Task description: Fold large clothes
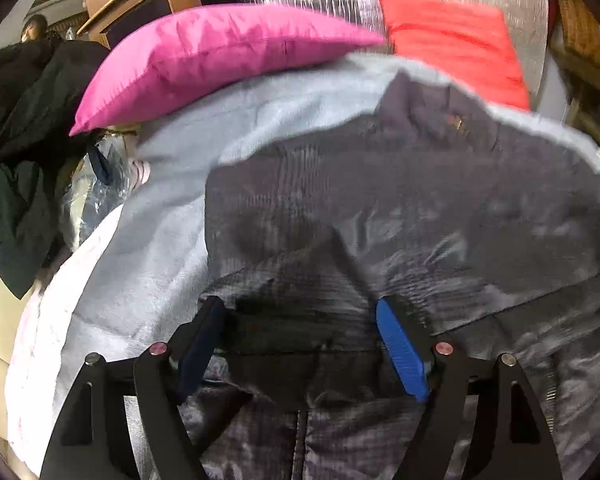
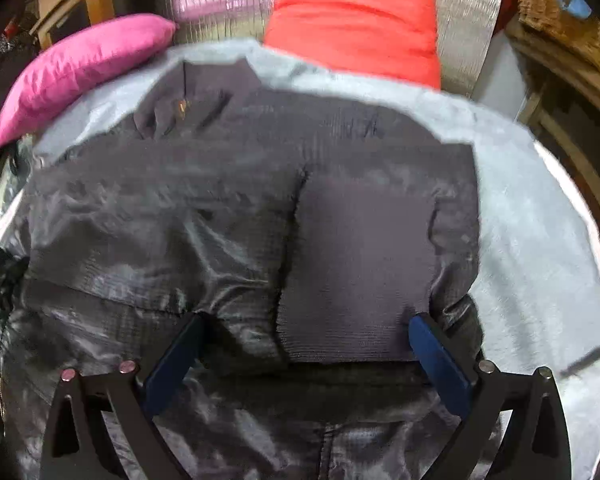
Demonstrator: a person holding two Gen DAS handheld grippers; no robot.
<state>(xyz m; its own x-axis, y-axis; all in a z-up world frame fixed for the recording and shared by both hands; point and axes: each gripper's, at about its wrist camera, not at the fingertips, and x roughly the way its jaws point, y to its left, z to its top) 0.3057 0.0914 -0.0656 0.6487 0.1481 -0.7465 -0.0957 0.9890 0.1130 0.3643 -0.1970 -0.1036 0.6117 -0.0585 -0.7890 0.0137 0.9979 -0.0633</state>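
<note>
A dark grey shiny jacket (image 1: 400, 208) lies spread on a light grey blanket (image 1: 160, 240), collar toward the far side. It fills the right wrist view too (image 2: 220, 208), with a knit-cuffed sleeve (image 2: 360, 272) folded across its body. My left gripper (image 1: 300, 312) is open, its blue-padded fingers (image 1: 400, 344) spread just above the jacket's near part. My right gripper (image 2: 308, 332) is open too, its fingers (image 2: 440, 356) spread either side of the sleeve cuff. Neither holds fabric.
A pink cushion (image 1: 204, 56) and a red cushion (image 1: 452, 40) lie at the far end of the blanket against a silvery wall. Dark clothes (image 1: 24, 128) are piled at the left. Wooden furniture (image 2: 560, 80) stands at the right.
</note>
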